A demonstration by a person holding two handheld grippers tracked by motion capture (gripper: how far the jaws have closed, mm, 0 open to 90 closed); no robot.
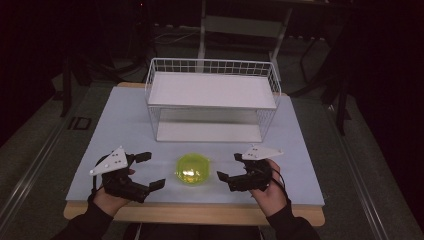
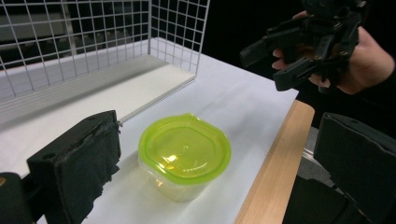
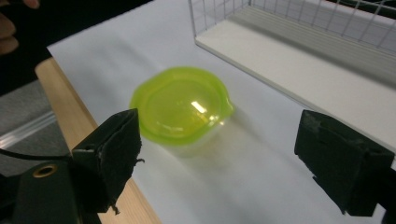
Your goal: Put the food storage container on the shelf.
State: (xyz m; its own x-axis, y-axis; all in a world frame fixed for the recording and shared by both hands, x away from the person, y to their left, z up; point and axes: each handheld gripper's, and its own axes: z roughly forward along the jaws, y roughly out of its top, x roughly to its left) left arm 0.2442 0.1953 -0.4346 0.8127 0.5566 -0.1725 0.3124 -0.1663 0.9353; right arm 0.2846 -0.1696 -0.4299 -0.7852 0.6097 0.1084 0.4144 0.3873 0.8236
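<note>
Presently the tub (image 1: 193,169), a small clear container with a yellow-green lid, stands upright on the table (image 1: 120,125), near its front edge and midway between the two grippers. It sits free, touched by nothing, and in front of the open lower level of the wire rack (image 1: 212,100). That placement, in my judgement, leaves it reachable from either side and in line with the rack behind it.

The left gripper (image 1: 146,171) is held low at the tub's left, jaws spread wide and aimed inward. In the left gripper view the tub (image 2: 184,154) lies ahead of the near pad (image 2: 86,161), between the two jaws' lines but beyond the tips; no contact.

The right gripper (image 1: 229,166) mirrors this at the tub's right, jaws likewise wide apart and holding nothing. In the right gripper view the tub (image 3: 181,108) lies beyond the fingers (image 3: 112,149), closer to the left-hand one, and clear of both.

Judgement: both tools are poised for an approach; neither has begun a grasp.
</note>
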